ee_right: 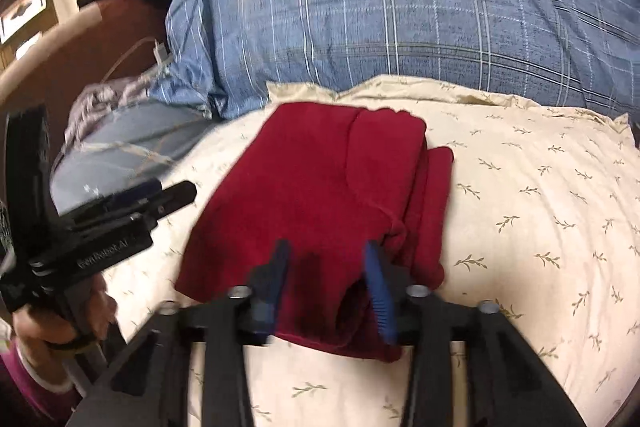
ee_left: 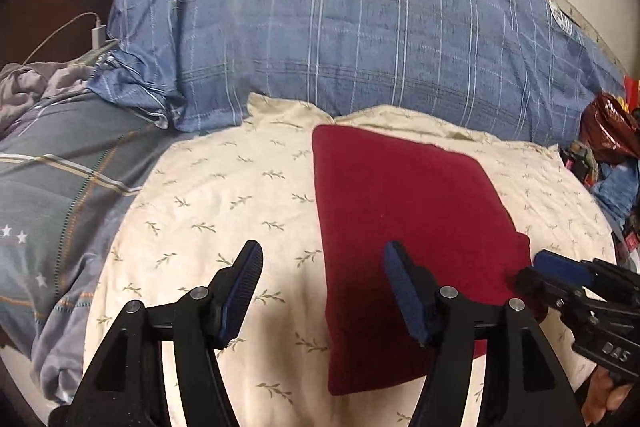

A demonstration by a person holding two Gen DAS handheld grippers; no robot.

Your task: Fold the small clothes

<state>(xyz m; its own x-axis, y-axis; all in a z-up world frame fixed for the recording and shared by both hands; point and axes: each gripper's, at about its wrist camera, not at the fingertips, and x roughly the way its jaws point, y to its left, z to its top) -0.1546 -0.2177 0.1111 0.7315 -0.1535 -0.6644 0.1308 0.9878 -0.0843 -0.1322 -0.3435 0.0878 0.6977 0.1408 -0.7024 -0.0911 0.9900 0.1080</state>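
A dark red garment (ee_left: 408, 227) lies folded flat on a cream leaf-print pillow (ee_left: 224, 211); it also shows in the right wrist view (ee_right: 320, 187), with folded layers stacked at its right side. My left gripper (ee_left: 324, 259) is open and empty, its fingers straddling the garment's left edge from just above. My right gripper (ee_right: 328, 259) is open over the garment's near edge, with cloth lying between its fingers. The right gripper also shows at the garment's right edge in the left wrist view (ee_left: 560, 267).
A large blue plaid pillow (ee_left: 360, 39) lies behind the cream pillow (ee_right: 540, 207). A grey-blue striped blanket (ee_left: 52, 195) and crumpled grey cloth (ee_left: 36, 87) are at the left. A white charger and cable (ee_left: 98, 35) lie at the far left. Red and blue clutter (ee_left: 612, 155) is at the right.
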